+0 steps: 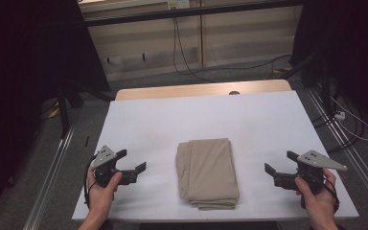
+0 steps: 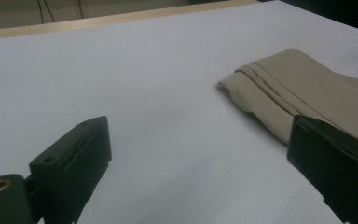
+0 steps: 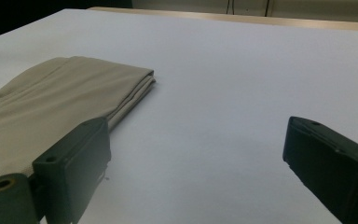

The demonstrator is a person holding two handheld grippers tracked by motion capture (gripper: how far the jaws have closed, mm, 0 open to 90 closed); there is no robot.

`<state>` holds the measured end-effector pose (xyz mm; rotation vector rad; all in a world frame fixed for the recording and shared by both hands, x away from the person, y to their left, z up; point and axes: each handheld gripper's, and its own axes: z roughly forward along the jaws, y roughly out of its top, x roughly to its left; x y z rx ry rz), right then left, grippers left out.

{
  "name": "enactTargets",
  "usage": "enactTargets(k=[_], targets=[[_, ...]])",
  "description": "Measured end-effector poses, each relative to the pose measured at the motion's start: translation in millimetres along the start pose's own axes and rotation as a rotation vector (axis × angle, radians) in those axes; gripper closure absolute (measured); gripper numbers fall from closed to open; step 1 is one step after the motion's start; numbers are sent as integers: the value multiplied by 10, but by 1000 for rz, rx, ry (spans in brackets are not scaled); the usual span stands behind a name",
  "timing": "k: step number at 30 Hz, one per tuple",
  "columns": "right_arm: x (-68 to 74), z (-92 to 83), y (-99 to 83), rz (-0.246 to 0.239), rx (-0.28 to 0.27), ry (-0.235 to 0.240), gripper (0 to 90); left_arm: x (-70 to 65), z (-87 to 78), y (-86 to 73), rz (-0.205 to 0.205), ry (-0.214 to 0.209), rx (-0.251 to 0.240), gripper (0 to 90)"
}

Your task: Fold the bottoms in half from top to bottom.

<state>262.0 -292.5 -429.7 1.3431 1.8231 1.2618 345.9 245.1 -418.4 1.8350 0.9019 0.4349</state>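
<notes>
Two tongs hover low over the white surface [image 1: 249, 120], each held in a hand at the near edge. Left tongs [image 1: 133, 160] stand with jaws spread apart and nothing between them, pointing right toward the folded beige cloth [image 1: 206, 171]. Right tongs [image 1: 279, 162] are likewise spread wide and empty, pointing left at the same cloth. That cloth lies flat between them, near the surface's near edge, clear of both, its layered folds showing at the far end.
</notes>
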Motion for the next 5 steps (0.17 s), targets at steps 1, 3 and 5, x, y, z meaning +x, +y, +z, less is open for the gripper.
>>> enactTargets(k=[1, 3, 5], targets=[[-7, 9, -1, 1, 3, -2, 75, 6, -5, 1, -1, 5, 3, 64], [-13, 22, 1, 2, 6, -5, 77, 19, -3, -1, -8, 7, 3, 63], [-16, 30, 5, 4, 5, 0, 77, 24, 7, -5, -8, 5, 8, 63]])
